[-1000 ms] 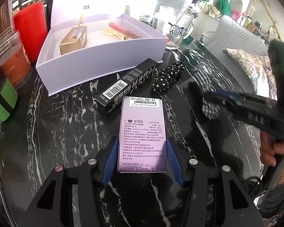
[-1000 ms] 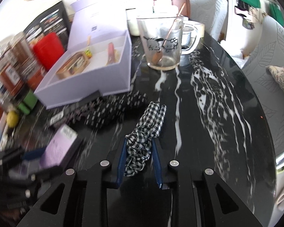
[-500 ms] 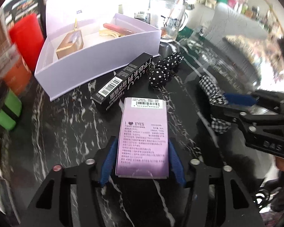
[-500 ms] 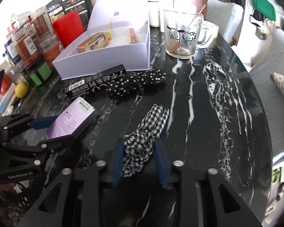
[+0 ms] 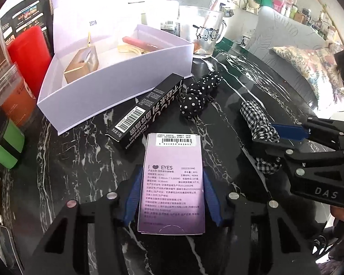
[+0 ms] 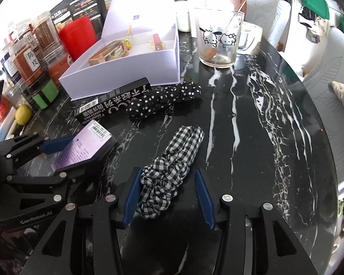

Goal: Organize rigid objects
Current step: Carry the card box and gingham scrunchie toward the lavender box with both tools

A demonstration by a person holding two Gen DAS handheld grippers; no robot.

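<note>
Left wrist view: left gripper (image 5: 172,197) closing on one purple carton (image 5: 172,181), blue pads touching both long sides, carton lying flat on black marble table (image 5: 80,160). Likely light, stiff cardboard, smooth faces possibly slipping; gripping mid-length across the narrow sides looking best. One black carton (image 5: 146,112) lying just beyond, beside one open white box (image 5: 117,78). One dotted scrunchie (image 5: 199,96), one checked scrunchie (image 5: 259,123).

Right wrist view: right gripper (image 6: 169,197) standing wide open around the checked scrunchie (image 6: 172,171), left pad touching, right pad apart, gripping nothing. Soft, not rigid. Also showing one purple carton (image 6: 84,146), one black carton (image 6: 112,107), one glass mug (image 6: 217,43), one white box (image 6: 126,73).
</note>
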